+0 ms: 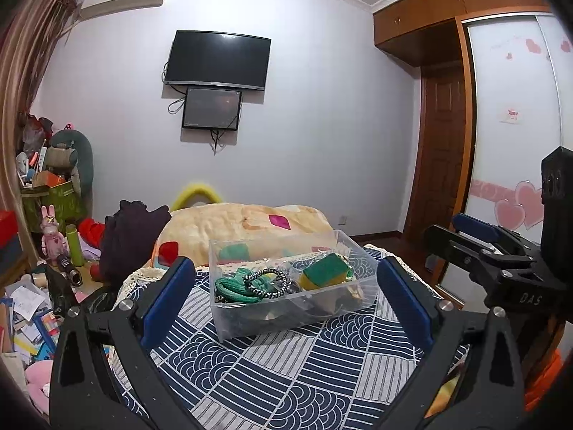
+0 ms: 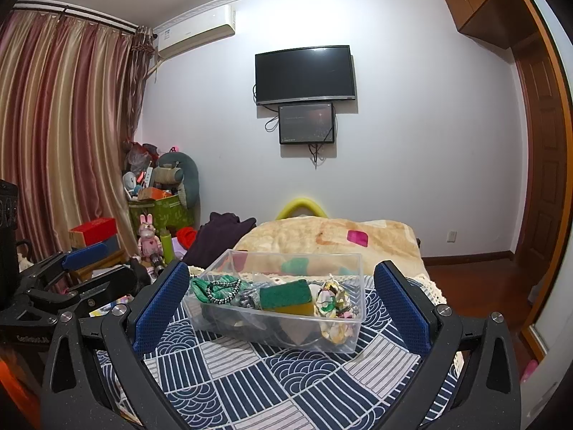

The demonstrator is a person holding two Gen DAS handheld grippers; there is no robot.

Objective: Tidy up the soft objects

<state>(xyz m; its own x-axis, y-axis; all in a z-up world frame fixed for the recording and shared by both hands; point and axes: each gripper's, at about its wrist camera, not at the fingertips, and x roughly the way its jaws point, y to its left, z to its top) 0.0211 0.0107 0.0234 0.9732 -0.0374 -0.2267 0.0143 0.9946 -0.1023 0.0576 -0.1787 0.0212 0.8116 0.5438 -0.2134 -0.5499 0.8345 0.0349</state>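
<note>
A clear plastic box (image 1: 229, 326) stands on a blue and white patterned cloth (image 1: 286, 376). In it lie a green-and-yellow sponge (image 1: 324, 271), a green fabric band (image 1: 232, 286) and a black-and-white braided hair tie (image 1: 266, 283). The right wrist view shows the box (image 2: 343, 337) with the sponge (image 2: 286, 295), the green band (image 2: 200, 286), the hair tie (image 2: 222, 292) and a floral cloth scrunchie (image 2: 335, 304). My left gripper (image 1: 286, 286) is open and empty, just short of the box. My right gripper (image 2: 281, 294) is open and empty, in front of the box.
A beige blanket (image 1: 243, 225) and a dark garment (image 1: 132, 236) lie behind the box. Toys, boxes and papers (image 1: 32, 304) clutter the left side. The right gripper's body (image 1: 501, 261) shows at right; the left gripper's body (image 2: 53, 286) shows at left.
</note>
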